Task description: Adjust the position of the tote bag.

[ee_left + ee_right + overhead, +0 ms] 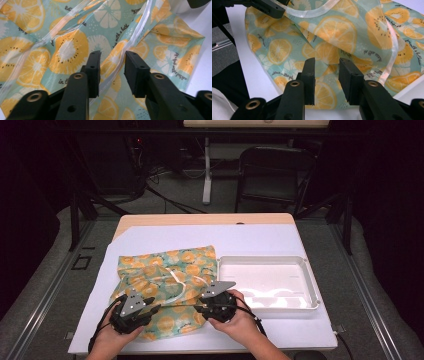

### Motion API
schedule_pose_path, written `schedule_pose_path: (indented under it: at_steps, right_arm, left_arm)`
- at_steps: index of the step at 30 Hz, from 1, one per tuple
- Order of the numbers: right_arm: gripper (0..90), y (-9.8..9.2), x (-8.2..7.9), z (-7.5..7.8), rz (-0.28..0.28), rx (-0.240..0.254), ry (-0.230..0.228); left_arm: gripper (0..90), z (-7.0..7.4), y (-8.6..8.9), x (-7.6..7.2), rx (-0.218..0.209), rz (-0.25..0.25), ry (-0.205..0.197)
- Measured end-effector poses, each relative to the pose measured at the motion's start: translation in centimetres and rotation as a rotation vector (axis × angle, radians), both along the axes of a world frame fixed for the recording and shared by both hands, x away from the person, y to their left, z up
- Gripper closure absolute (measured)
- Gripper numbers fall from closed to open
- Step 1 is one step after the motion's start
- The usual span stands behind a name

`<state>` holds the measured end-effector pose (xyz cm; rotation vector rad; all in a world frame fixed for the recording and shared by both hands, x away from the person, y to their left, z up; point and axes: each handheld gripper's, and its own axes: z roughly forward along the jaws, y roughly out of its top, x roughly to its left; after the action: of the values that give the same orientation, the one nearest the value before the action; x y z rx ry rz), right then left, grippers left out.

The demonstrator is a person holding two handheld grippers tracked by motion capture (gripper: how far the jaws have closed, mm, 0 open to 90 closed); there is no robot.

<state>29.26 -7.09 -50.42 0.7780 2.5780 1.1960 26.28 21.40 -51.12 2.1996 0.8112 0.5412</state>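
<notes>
The thin teal cloth printed with orange citrus slices and edged in white trim lies rumpled on the white-covered bench, left of an empty white plastic tray; judging by that, the folding is barely begun. Both hands sit low at its near edge. The left gripper and right gripper hover with fingers half apart, gripping nothing.

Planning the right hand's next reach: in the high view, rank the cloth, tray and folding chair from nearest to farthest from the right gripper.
1. Cloth, directly under the right gripper, toward the left.
2. Tray, beside it on the right.
3. Chair, on the floor beyond the table.
</notes>
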Motion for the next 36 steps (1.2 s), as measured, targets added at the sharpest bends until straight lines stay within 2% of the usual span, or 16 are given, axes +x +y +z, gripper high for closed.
schedule_pose_path:
  at_steps: [7, 10, 12, 15, 19, 24, 27, 36]
  right_arm:
    - [66.5, -0.1, 0.1, -0.1, -0.004, 0.001, 0.008]
    - [66.5, -0.1, 0.2, -0.2, -0.002, 0.001, 0.012]
    - [66.4, -0.1, 0.2, -0.2, -0.003, 0.003, 0.012]
    - [66.1, -0.1, 0.2, -0.3, 0.002, -0.003, 0.015]
    - [65.8, 0.0, 0.1, -0.4, -0.001, -0.001, 0.015]
    - [65.4, 0.0, 0.1, -0.4, -0.003, 0.001, 0.014]
    - [65.2, 0.0, 0.1, -0.4, -0.005, 0.002, 0.014]
    - [64.7, -0.1, -0.1, -0.5, -0.003, -0.002, 0.009]
  left_arm:
    - [76.1, -0.1, 0.2, 0.0, 0.008, 0.007, 0.017]
    - [76.8, -0.1, 0.2, 0.0, 0.007, 0.004, 0.019]
    - [72.5, 0.0, 0.2, -0.1, -0.006, -0.003, 0.028]
    - [66.4, -0.2, 0.0, -0.1, 0.022, -0.001, 0.000]
    - [64.1, -0.4, -0.2, -0.1, 0.029, 0.001, -0.002]
    - [54.6, -0.6, -0.4, 0.1, 0.035, 0.007, -0.020]
    - [50.0, -0.7, -0.5, 0.2, 0.063, 0.011, -0.033]
    - [50.4, -1.2, -0.7, 0.8, 0.082, 0.015, -0.031]
